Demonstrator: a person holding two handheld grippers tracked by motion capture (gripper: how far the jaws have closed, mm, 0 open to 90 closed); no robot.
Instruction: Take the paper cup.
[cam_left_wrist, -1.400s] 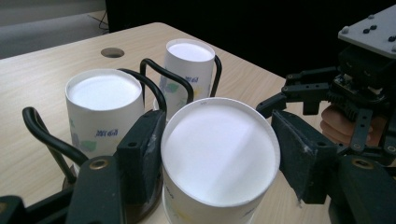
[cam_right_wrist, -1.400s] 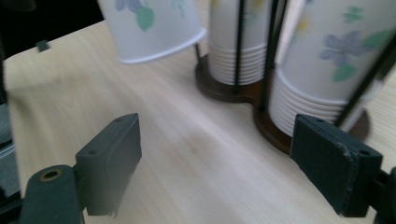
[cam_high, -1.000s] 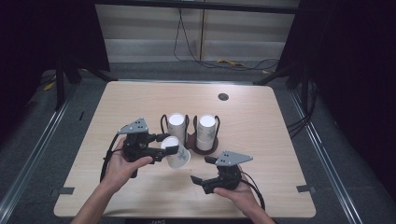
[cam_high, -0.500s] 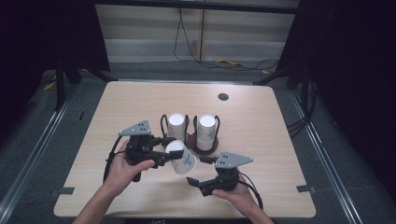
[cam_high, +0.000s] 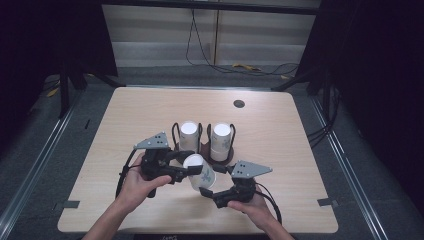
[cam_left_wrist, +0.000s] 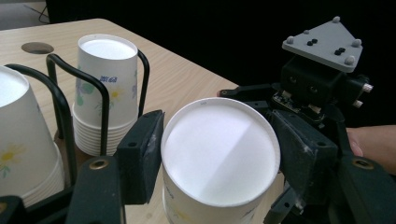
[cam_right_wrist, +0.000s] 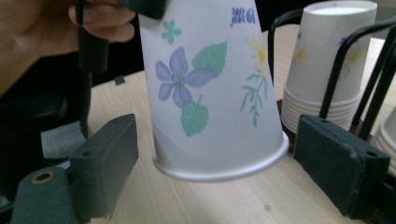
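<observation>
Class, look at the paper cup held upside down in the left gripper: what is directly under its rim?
Under the paper cup is bare table, with a gap beneath the rim. The right gripper stands open on either side. The cup's inside is hidden, as its mouth faces down.

A pale wooden table (cam_high: 150, 115) with rounded corners carries the scene; a round dark hole (cam_high: 239, 104) sits near its far edge; at the middle stands a black wire rack (cam_high: 202, 145) holding two stacks of upturned paper cups (cam_high: 220, 141), apparently on a dark base.
</observation>
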